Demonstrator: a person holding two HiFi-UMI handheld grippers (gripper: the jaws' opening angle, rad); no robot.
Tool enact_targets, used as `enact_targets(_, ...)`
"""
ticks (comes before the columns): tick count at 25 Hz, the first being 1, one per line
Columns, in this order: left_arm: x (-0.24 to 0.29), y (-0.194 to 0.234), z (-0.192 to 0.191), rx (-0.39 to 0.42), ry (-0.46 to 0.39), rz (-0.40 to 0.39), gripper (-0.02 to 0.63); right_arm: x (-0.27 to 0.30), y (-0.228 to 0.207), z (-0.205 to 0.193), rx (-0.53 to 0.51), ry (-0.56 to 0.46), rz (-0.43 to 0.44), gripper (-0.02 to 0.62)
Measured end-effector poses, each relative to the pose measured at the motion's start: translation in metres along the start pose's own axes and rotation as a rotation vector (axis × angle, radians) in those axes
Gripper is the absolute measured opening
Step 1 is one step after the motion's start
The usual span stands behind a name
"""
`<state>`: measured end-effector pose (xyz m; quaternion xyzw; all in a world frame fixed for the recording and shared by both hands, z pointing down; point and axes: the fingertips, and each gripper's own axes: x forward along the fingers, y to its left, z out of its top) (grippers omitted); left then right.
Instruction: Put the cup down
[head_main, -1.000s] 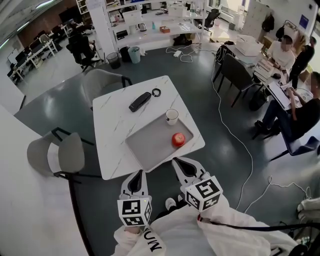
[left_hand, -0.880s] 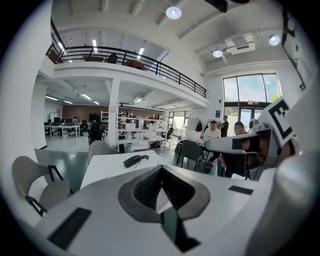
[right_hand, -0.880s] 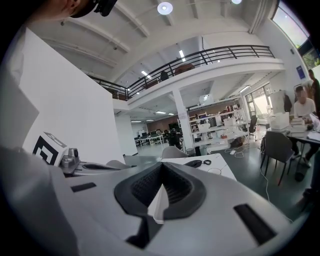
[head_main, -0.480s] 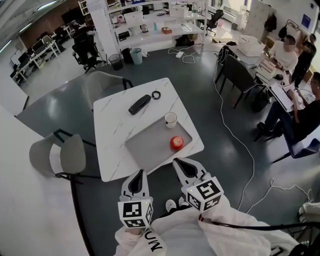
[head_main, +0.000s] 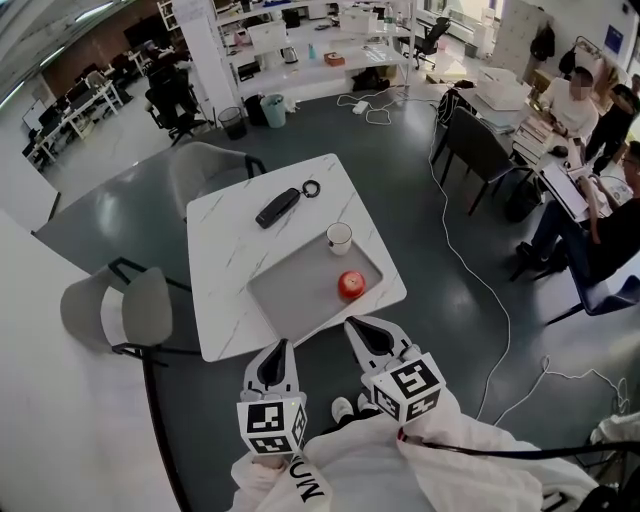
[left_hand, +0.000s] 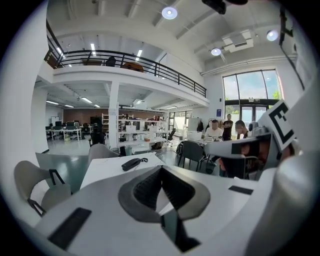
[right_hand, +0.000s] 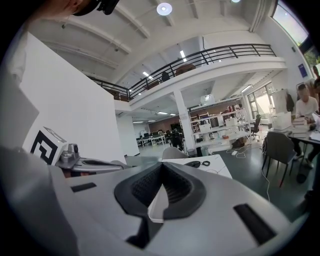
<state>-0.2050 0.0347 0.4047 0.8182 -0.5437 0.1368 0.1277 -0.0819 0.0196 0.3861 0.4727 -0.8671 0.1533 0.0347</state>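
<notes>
A white cup (head_main: 339, 238) stands upright at the far corner of the grey tray (head_main: 295, 295) on the white marble table (head_main: 225, 260). A red apple (head_main: 350, 285) lies on the tray near its right edge. Both grippers hang below the table's near edge, off the table and well short of the cup. My left gripper (head_main: 278, 347) (left_hand: 161, 167) is shut with nothing in it. My right gripper (head_main: 357, 326) (right_hand: 161, 164) is also shut and holds nothing. The cup does not show in either gripper view.
A black case (head_main: 277, 207) and a small ring (head_main: 312, 187) lie on the table's far half. Grey chairs stand at the left (head_main: 115, 310) and behind the table (head_main: 205, 160). A white cable (head_main: 480, 290) trails over the floor at the right, near seated people.
The head view has drifted slightly, so the table sits a touch higher and more to the left. Cup, apple and both grippers keep their places.
</notes>
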Motion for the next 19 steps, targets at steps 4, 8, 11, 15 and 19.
enact_targets(4,-0.0023,0.0003,-0.0028,-0.003,0.006,0.004,0.009,-0.0013,0.0023,-0.0014,-0.001,0.003,0.003,0.005)
enact_targets(8,-0.0024,-0.0034,-0.0024,-0.004,0.008,0.003,0.009,-0.0044,-0.0012,-0.0009,0.001,0.004,-0.002,0.005)
enact_targets(11,-0.0017,-0.0043,-0.0026,-0.002,0.011,0.005,0.009,-0.0046,-0.0025,0.0001,0.0,0.003,-0.004,0.005)
enact_targets(15,-0.0013,-0.0003,-0.0053,-0.004,0.018,0.008,0.009,-0.0019,-0.0009,0.0,0.001,0.001,-0.005,0.005)
enact_targets(19,-0.0009,-0.0013,-0.0022,-0.007,0.02,0.003,0.009,-0.0013,-0.0015,0.0024,0.001,0.002,-0.003,0.005)
